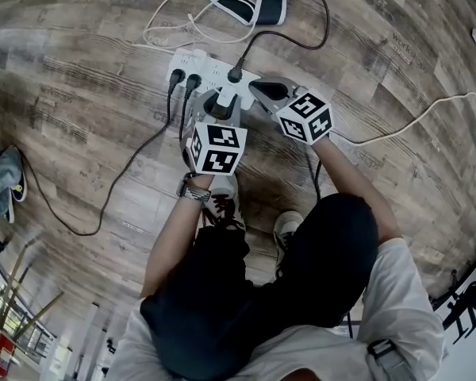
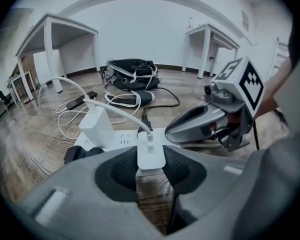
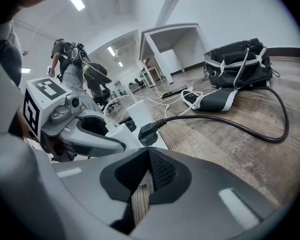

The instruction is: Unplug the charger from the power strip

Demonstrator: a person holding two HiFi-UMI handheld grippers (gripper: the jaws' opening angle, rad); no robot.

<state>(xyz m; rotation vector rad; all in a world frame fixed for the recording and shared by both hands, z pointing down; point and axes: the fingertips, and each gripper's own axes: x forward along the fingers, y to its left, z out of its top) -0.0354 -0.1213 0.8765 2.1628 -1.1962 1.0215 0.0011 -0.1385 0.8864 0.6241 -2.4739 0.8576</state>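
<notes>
Wood floor (image 1: 79,94): left gripper (image 2: 151,164) clamped on charger (image 2: 151,148), right gripper (image 3: 149,154) shut, empty, by strip (image 2: 117,140); I'd pin strip, pull straight out, no rocking.

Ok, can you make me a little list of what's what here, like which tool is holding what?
place: wooden floor
power strip: white, lying on the floor
black plugs: three in the strip
left tool: shut on the small white charger
cable: white, comes off the charger's top
right tool: shut, nothing in it, by the strip's right end
charger still plugged in: cannot tell
</notes>
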